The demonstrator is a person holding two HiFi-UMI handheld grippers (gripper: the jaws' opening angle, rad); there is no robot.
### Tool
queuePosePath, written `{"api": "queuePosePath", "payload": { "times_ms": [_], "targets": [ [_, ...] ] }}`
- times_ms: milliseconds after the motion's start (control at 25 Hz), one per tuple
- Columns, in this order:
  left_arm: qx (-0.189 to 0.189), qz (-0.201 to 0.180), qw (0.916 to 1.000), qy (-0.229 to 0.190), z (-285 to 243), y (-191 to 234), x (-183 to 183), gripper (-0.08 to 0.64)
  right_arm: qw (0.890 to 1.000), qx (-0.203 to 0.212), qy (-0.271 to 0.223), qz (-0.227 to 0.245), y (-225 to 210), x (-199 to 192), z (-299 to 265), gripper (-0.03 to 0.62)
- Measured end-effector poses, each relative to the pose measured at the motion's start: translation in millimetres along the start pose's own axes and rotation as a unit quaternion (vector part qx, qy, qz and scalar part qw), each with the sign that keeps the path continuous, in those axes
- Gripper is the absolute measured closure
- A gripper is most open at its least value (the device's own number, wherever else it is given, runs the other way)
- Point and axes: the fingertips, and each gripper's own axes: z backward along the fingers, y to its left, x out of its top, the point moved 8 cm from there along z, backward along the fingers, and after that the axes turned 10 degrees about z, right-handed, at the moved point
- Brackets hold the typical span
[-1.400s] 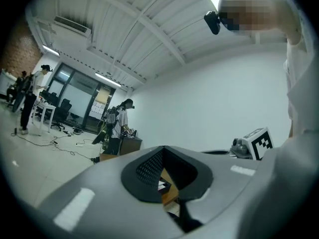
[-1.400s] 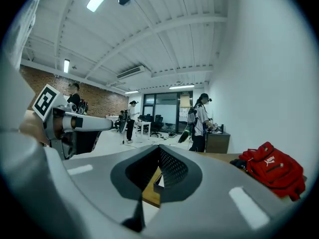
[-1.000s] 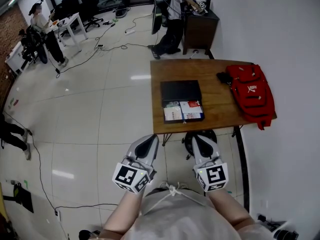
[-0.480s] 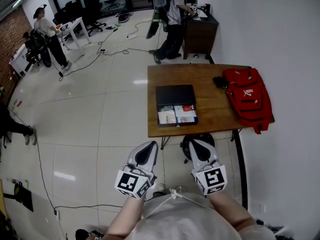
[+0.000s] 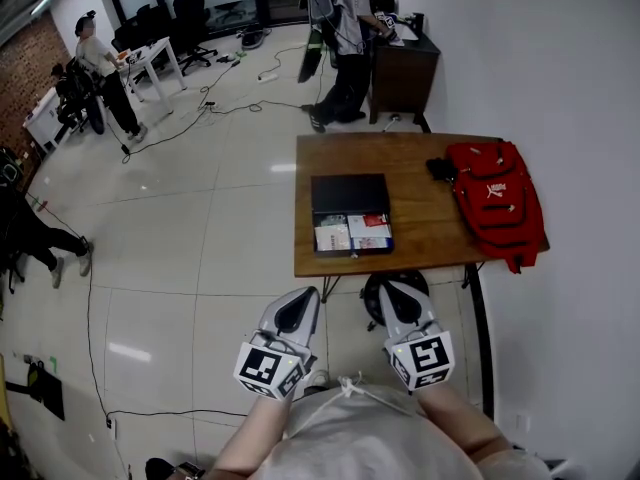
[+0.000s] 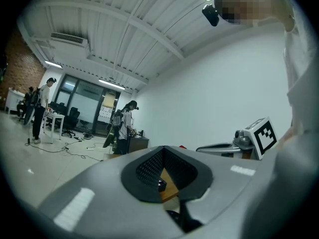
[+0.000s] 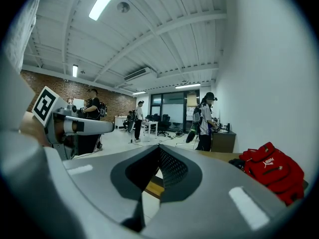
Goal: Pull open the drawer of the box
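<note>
We record two hand-held grippers, both low and close to the person's body. The left gripper (image 5: 299, 295) has its jaws together with nothing between them. The right gripper (image 5: 394, 288) is likewise closed on nothing. The two lie side by side and apart, touching no object.

Ahead of both, and well apart from them, stands one wooden table (image 5: 425, 233). On it, roughly in line with the gap between the grippers, sits one black box (image 5: 349, 194). Its single drawer (image 5: 352, 233) is drawn out toward the grippers (printed papers or cards show inside). Ahead and to the right of the right gripper, one red backpack (image 5: 496, 204) lies on the table's far side. Beyond the table we count at least three persons on the floor.
</note>
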Motion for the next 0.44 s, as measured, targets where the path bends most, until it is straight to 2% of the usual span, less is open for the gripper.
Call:
{"api": "queuePosePath", "payload": {
  "times_ms": [440],
  "targets": [
    [-0.002,-0.003,1.0,0.001,-5.1,-3.5,-1.1,0.557,1.0,-0.002,-0.001,-0.007,-5.4,-1.3,1.8,0.586]
  ]
}}
